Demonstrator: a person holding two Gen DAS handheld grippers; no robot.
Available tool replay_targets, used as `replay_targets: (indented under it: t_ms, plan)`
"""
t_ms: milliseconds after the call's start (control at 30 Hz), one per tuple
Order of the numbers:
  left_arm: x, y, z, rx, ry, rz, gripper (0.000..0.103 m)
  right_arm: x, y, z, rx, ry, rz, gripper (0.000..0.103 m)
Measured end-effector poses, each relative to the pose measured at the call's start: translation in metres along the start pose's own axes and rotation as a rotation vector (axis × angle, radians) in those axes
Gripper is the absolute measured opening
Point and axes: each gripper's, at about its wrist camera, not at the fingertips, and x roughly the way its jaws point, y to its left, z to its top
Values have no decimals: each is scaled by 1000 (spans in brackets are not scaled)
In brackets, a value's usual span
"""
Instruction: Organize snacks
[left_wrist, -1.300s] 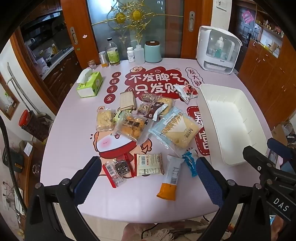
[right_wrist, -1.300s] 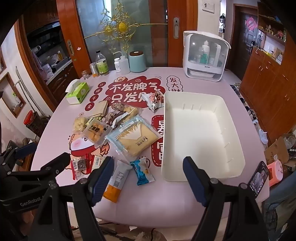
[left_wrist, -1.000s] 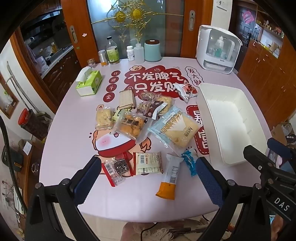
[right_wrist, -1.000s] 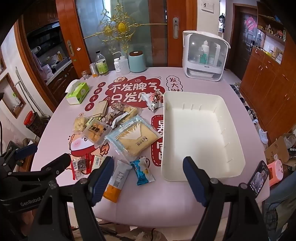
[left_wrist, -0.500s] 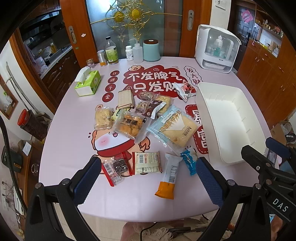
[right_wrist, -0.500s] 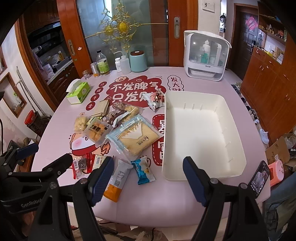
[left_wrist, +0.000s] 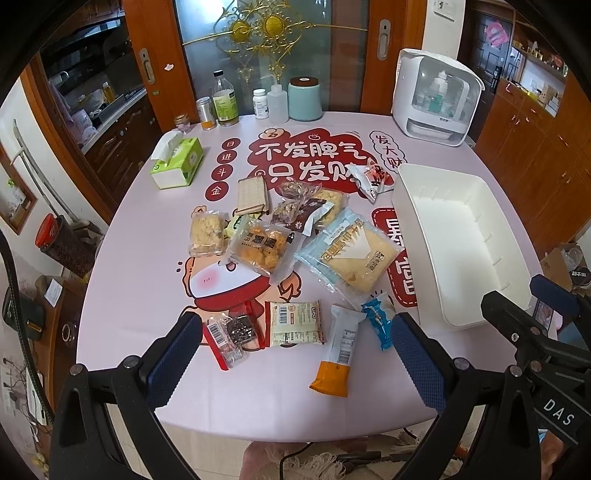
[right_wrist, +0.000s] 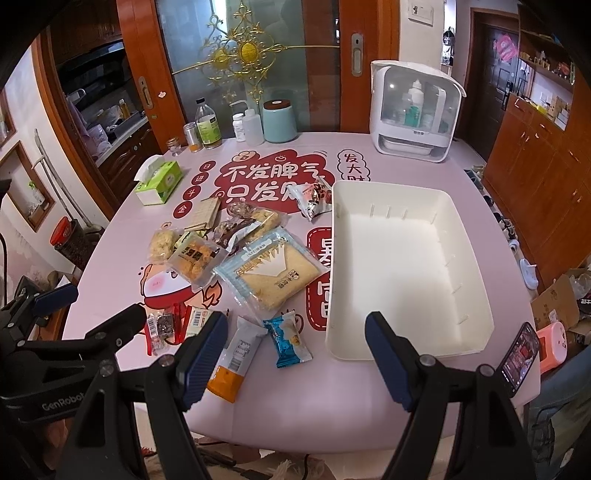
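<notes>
Both tools, left (left_wrist: 295, 354) and right (right_wrist: 295, 354), hang spread and empty above the bench (right_wrist: 406, 162); snacks (right_wrist: 266, 273) lie left of the bin (right_wrist: 461, 206).

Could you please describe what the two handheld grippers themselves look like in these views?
Both are black frames with silver bolts and dark blue ribbed finger pads. The left gripper reads "GenRobot" in the right view; the right gripper reads "DAS" in the left view.

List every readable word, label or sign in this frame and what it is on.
"不发脾气 只发财": tablecloth, red centre print.
"发大财": tablecloth, bubble by the white bin.
"日进斗金": tablecloth, four red dots.
"DAS": right gripper body, seen from the left wrist.
"GenRobot": left gripper body, seen from the right wrist.
Snack packets, bottles: too small to read.
</notes>
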Motion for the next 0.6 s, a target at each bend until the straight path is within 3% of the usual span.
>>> replay_targets:
  t_ms: [600]
  plan:
    - [0,1,0,1,2,-2,101,2,5,3,-2,-1,2,78]
